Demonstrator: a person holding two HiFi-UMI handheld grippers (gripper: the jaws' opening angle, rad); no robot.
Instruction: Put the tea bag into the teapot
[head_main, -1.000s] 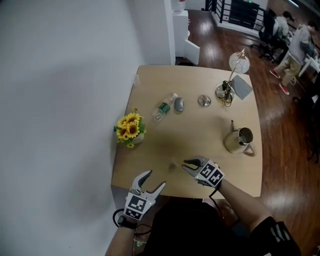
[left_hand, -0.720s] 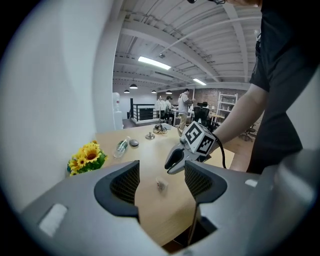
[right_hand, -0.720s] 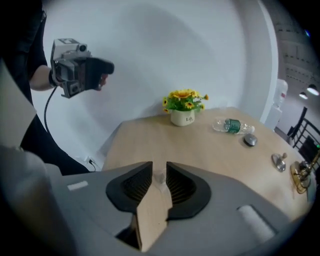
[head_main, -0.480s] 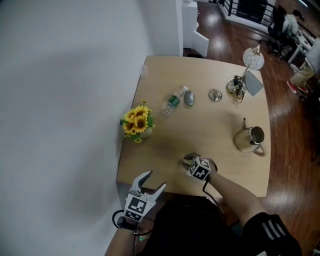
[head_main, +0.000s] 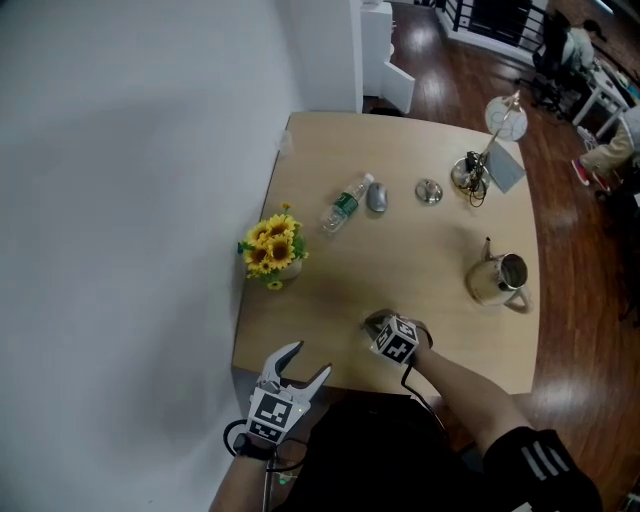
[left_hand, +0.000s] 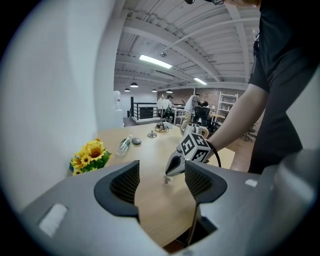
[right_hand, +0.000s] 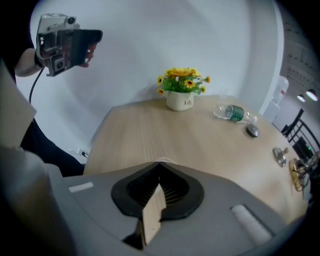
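Left gripper (head_main: 312, 357): jaws spread wide, nothing between them. It hangs off the near left corner of the table (head_main: 420, 255), clear of every object.

Sunflowers (head_main: 270, 248): small white pot, upright, at the table's left edge.

Bottle (head_main: 343, 204): clear plastic, lying on its side, cap pointing to the far right. Just beside the cap lies a grey mouse (head_main: 376, 198).

Right gripper (head_main: 376, 323): low over the near middle of the table, jaws pressed together on the tea bag (right_hand: 152, 216). The bag shows as a flat tan paper piece standing edge-on in the closed jaws. A thin white string curls at the jaw tips. In the left gripper view a small scrap hangs under those tips, close to the tabletop; whether it touches the wood cannot be told.

Lid (head_main: 428, 190): round metal piece, lying alone on the far part of the table, well apart from the pot.

Teapot (head_main: 495, 279): metal, upright, mouth open to the top, near the right edge.

Lamp (head_main: 505, 118): far right corner, with cables at its base.

Governing relation: the teapot lies to the right of the right gripper and somewhat farther out, with bare table between them. The right gripper is much the nearer of the two and already carries the bag. By judgement, the move ahead is a lift and rightward carry to above the open mouth, then release.
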